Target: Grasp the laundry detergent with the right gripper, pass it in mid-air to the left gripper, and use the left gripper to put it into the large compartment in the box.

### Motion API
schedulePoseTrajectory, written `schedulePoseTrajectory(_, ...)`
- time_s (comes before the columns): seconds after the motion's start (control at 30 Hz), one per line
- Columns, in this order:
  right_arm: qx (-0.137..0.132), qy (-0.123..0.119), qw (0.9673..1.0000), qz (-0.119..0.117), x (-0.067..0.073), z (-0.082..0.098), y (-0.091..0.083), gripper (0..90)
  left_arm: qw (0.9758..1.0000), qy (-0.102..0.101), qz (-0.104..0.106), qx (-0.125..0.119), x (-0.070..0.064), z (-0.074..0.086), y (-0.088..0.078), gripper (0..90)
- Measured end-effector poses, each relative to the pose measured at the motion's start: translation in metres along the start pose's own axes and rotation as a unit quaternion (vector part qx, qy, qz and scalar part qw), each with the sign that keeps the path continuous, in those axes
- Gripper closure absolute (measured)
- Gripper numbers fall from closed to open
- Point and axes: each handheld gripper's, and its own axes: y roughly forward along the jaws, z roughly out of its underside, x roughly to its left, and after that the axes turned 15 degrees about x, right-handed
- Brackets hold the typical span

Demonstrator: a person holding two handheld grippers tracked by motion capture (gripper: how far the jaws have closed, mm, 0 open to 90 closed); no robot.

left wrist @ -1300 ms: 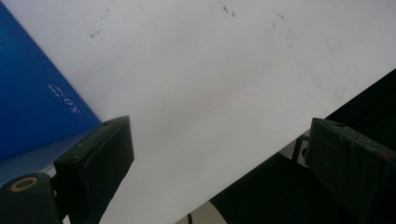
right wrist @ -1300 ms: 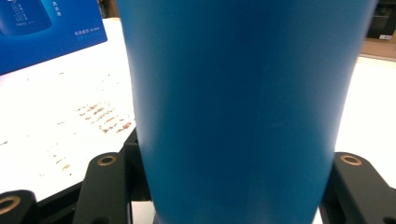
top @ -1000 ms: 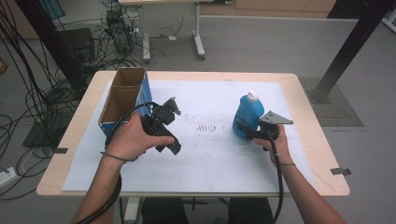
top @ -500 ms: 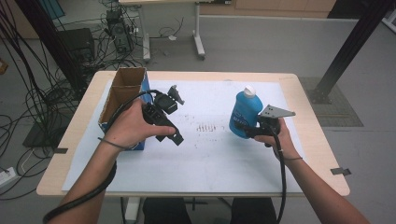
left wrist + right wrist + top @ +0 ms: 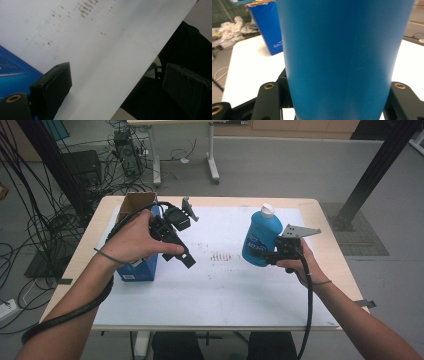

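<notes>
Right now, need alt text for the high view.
The right gripper clamps an upright blue plastic bottle with a white cap above a white-covered table. The left gripper, open and empty, is held beside an open-topped blue cardboard box.

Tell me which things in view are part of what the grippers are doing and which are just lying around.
In the job:
- blue bottle, clamped upright in the right hand-held gripper
- open blue box at the table's left, beside the left hand-held gripper, whose jaws are open on nothing

Just lying about:
- white sheet covering the table
- cables on the floor
- second table's legs behind
</notes>
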Motion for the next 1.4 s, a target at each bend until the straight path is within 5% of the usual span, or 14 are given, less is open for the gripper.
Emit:
schedulePoseTrajectory(0.27, 0.007, -0.031, 0.9984, -0.047, 0.012, -0.011, -0.005, 41.3, 0.9991, 0.04, -0.011, 0.004, -0.006, 0.0, -0.014, 9.0)
schedulePoseTrajectory(0.67, 0.021, -0.076, 0.9903, -0.114, 0.037, -0.023, 0.004, 41.3, 0.993, 0.115, -0.018, 0.021, -0.024, -0.005, -0.034, 8.9)
schedulePoseTrajectory(1.4, 0.032, -0.126, 0.977, -0.169, 0.07, -0.037, 0.021, 41.3, 0.9821, 0.179, -0.031, 0.051, -0.05, -0.025, -0.042, 9.0)
